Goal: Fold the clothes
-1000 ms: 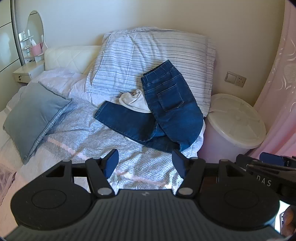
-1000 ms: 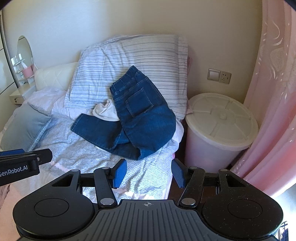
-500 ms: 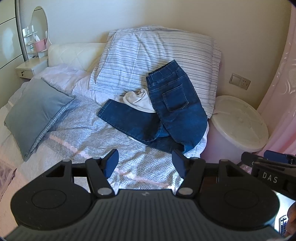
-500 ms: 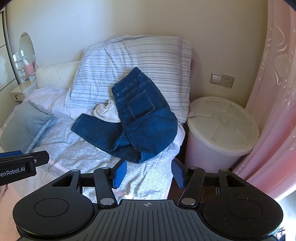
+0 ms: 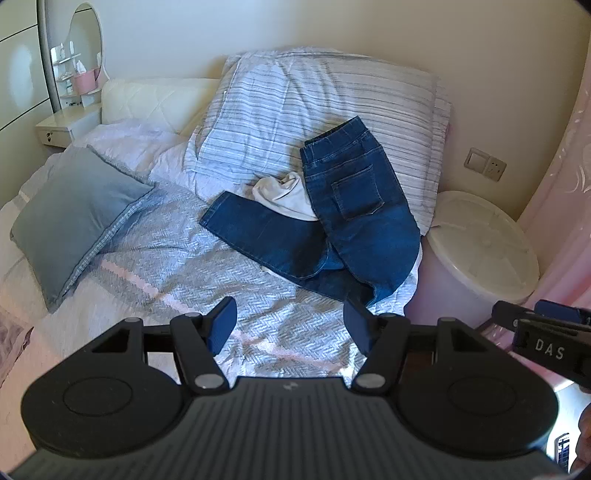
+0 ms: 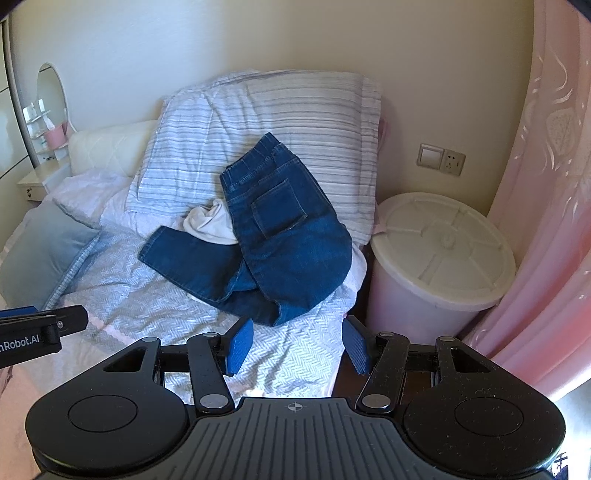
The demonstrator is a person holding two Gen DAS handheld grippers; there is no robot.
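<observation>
- "DAS" in white capitals stands on the black side of the right gripper (image 5: 545, 328), seen at the right edge of the left wrist view.
- "nRobot.AI" in white, its start cut off by the frame edge, stands on the black side of the left gripper (image 6: 33, 325), seen at the left edge of the right wrist view.

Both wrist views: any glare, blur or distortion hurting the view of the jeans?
Left wrist view: sharp, strong fisheye bending at the edges, jeans evenly lit, bright patch on the mirror. Right wrist view: also sharp, jeans clear, curtain washed out by daylight, corners dark.
</observation>
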